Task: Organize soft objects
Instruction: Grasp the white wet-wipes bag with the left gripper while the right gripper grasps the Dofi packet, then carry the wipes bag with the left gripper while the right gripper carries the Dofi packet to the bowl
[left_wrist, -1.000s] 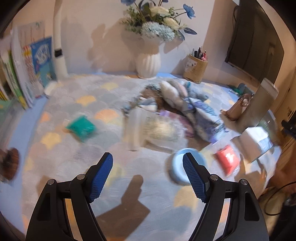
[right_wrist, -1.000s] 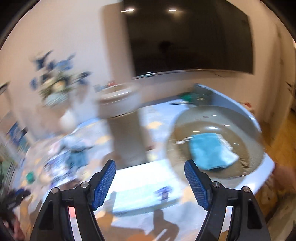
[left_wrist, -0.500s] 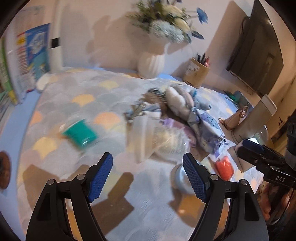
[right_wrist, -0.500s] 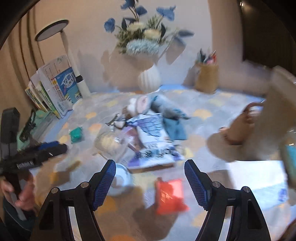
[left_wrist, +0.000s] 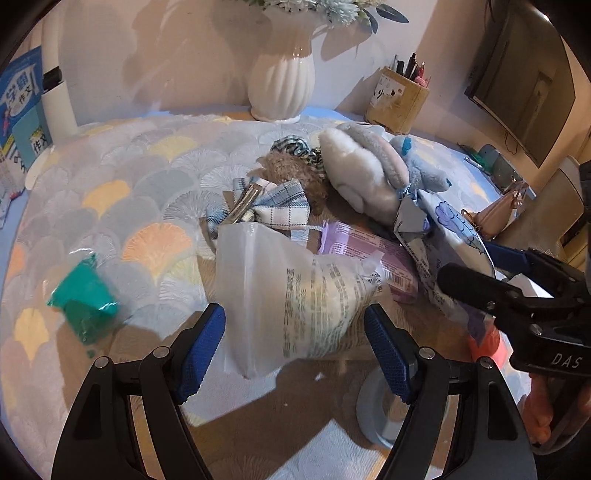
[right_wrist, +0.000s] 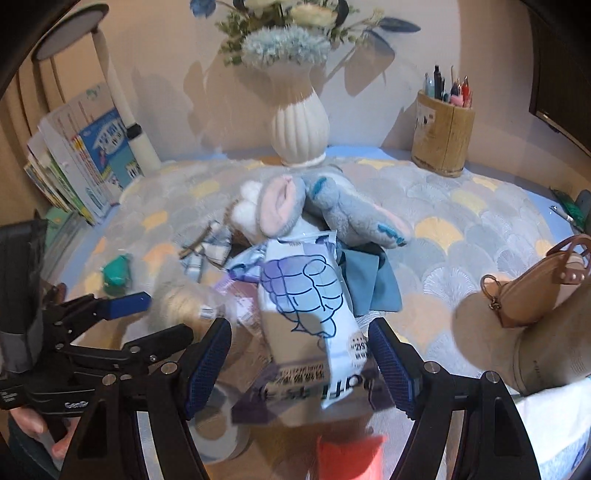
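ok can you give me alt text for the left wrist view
The left claw, open, hangs over a translucent printed bag at the front of a pile of soft things: a grey plush toy, a plaid cloth, a purple packet. A green pouch lies apart at left; the right claw reaches in from the right.

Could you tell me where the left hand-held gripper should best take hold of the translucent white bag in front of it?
Probably the translucent white bag is best pinched across its bulging filled lower part, coming from above and the near side. It lies flat between the open jaws of the left hand-held gripper, and its upper flap looks thin and empty.
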